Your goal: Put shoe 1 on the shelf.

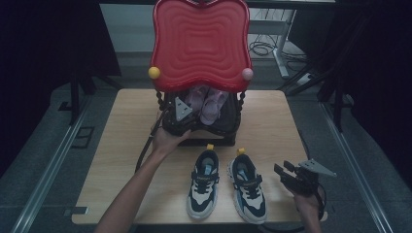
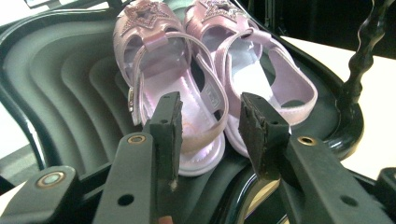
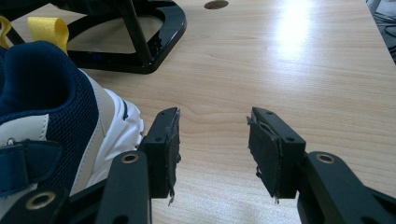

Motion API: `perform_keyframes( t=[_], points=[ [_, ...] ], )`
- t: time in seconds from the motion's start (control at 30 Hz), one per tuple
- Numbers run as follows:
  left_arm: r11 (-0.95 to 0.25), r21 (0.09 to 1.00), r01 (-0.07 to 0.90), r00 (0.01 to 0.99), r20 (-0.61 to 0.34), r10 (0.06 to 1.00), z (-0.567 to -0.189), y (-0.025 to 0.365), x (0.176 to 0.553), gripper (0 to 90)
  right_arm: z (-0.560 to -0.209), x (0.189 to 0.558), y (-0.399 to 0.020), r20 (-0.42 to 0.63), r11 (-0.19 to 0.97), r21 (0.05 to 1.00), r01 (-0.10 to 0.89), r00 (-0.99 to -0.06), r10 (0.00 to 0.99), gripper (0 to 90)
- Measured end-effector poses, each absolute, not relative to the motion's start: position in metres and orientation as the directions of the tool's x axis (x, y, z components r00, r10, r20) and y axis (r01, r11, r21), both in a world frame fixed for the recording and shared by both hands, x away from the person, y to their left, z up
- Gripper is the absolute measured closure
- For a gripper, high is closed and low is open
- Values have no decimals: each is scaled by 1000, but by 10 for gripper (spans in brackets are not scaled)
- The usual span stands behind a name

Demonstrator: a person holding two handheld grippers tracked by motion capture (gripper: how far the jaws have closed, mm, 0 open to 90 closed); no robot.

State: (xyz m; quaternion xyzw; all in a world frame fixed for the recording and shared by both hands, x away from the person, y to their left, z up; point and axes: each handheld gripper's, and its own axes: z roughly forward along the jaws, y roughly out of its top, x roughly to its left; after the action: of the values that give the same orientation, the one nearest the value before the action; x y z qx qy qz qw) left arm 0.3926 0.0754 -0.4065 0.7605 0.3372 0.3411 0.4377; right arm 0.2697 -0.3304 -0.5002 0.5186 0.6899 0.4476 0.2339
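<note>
Sandals, the pink glittery pair (image 2: 205, 88), are sitting shelved; my left gripper (image 2: 210, 128) is hanging spread, my right gripper (image 3: 215, 144) spread too, heading for the navy-and-white sneakers (image 1: 226, 187).

A pair of navy, white and teal sneakers (image 1: 226, 185) stands side by side near the front of the wooden table (image 1: 121, 145), their yellow heel loops pointing away. Cables (image 1: 265, 48) lie on the floor beyond the table, beside a white desk leg (image 1: 281, 46).
</note>
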Motion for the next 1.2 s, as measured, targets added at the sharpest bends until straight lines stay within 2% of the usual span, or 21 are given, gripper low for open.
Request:
perform_keyframes(
  t=[0.1, 0.27, 0.37, 0.93, 1.2],
  points=[
    [-367, 903, 223, 510, 212, 833, -405, 76, 396, 651, -500, 269, -331, 142, 60, 861, 505, -353, 925, 529],
    [-306, 913, 270, 469, 153, 870, -404, 78, 404, 841, -500, 270, -332, 145, 55, 861, 506, -348, 926, 529],
    [-285, 911, 298, 463, 123, 878, -408, 78, 410, 886, -500, 269, -332, 144, 57, 861, 506, -349, 926, 528],
    [-338, 872, 353, 488, 137, 862, -410, 73, 413, 900, -500, 269, -334, 146, 54, 861, 506, -347, 927, 525],
    [-317, 873, 372, 491, 104, 865, -412, 76, 406, 900, -500, 269, -335, 145, 52, 862, 504, -344, 928, 524]
  ],
)
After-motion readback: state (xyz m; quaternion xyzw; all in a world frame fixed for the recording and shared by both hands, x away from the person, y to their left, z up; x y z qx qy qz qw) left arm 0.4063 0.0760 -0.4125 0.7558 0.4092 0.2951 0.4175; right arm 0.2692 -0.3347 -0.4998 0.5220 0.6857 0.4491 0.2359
